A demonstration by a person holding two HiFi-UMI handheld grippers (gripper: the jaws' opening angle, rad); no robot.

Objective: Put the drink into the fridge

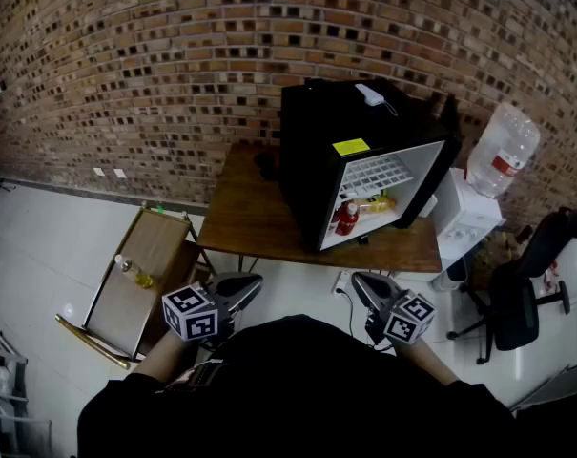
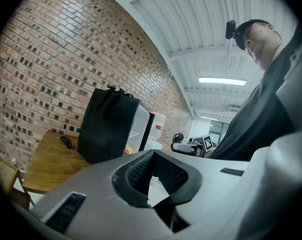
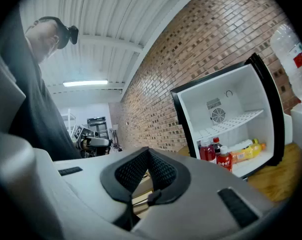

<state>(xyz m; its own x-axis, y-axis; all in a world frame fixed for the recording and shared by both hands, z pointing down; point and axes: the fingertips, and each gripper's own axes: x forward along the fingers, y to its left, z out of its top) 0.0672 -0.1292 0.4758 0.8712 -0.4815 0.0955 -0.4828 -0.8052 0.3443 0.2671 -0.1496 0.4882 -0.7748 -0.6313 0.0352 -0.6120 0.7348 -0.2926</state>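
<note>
A black mini fridge (image 1: 336, 156) stands open on a wooden table (image 1: 250, 218). Its lower shelf holds red bottles (image 3: 223, 159) and a yellow bottle (image 3: 246, 151) lying on its side. A small bottle of yellow drink (image 1: 135, 273) lies on a wooden chair (image 1: 159, 241) left of the table. My left gripper (image 1: 242, 288) and right gripper (image 1: 366, 288) hang side by side in front of the table, well short of the fridge and the bottle. In the left gripper view the left gripper (image 2: 151, 156) is shut and empty. The right gripper (image 3: 148, 151) is likewise shut on nothing.
A water dispenser (image 1: 464, 213) with a large bottle (image 1: 503, 151) stands right of the table, and a black office chair (image 1: 526, 289) beyond it. A brick wall (image 1: 174, 65) runs behind. A small dark object (image 2: 67, 141) lies on the tabletop left of the fridge.
</note>
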